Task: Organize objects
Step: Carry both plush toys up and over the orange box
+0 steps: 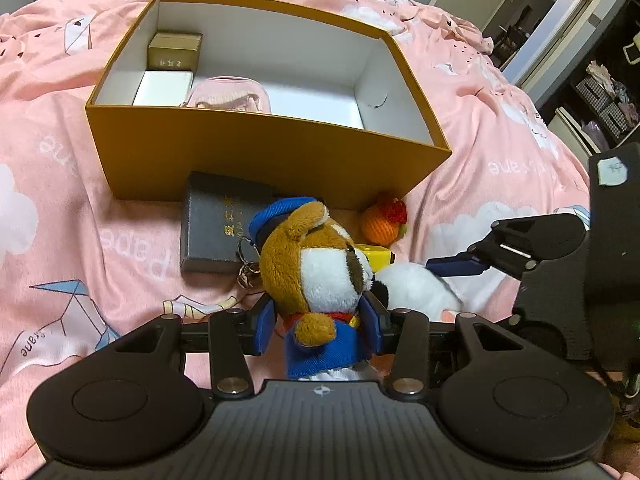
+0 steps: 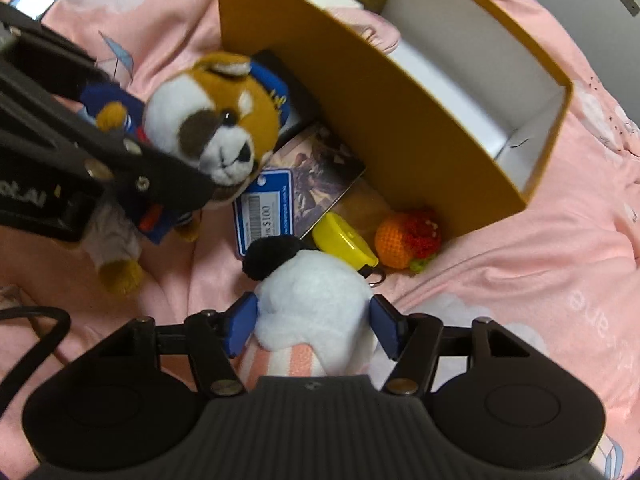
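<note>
- Bed (image 1: 60, 208): pink quilt carries all items.
- Box (image 1: 256, 152): open, directly beyond both claws; near wall stands between toys and interior.
- Dog plush (image 1: 316, 264): upright, long axis vertical, pinched at the body by the left claw (image 1: 320, 322), nearer the box.
- White plush (image 2: 316, 300): lying on the bed right of the dog; right claw (image 2: 314, 326) flanks it, contact unclear.

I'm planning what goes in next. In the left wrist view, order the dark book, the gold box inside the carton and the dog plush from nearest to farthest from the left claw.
1. Dog plush, gripped in the left claw.
2. Dark book, ahead-left, on the bedspread against the carton.
3. Gold box, in the carton's far-left corner.
</note>
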`<act>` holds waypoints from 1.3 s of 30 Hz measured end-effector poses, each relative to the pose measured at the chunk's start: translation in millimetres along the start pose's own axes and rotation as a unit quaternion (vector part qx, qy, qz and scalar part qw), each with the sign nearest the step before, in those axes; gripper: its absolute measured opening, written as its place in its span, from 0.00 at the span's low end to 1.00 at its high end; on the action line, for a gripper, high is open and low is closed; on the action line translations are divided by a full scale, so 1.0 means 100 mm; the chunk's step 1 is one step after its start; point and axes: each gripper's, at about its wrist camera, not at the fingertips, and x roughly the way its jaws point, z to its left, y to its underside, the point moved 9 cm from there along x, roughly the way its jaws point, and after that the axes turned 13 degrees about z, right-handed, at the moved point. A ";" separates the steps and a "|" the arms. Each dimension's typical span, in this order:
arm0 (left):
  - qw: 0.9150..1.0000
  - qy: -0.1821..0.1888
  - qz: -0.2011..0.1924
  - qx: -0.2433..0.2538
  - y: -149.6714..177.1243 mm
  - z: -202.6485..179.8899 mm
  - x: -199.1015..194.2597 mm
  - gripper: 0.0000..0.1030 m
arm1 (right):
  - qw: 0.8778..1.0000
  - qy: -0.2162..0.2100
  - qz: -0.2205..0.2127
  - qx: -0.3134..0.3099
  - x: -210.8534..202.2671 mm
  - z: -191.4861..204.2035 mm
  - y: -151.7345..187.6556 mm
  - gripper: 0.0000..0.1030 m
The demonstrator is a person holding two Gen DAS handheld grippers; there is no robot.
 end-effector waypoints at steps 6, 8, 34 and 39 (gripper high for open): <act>1.000 0.007 -0.003 0.003 -0.01 0.00 -0.01 0.49 | 1.000 -0.019 0.011 0.000 0.04 -0.06 0.05 0.60; 1.000 0.008 -0.005 0.003 0.00 -0.01 -0.01 0.49 | 0.999 -0.033 0.013 0.012 0.03 -0.11 0.08 0.58; 0.994 0.046 -0.092 0.019 -0.41 -0.22 -0.59 0.49 | 0.951 -0.180 -0.181 0.177 -1.24 -0.78 -0.02 0.46; 0.991 0.056 -0.121 0.018 -0.64 -0.26 -0.76 0.49 | 0.940 -0.166 -0.235 0.184 -1.53 -0.94 -0.18 0.45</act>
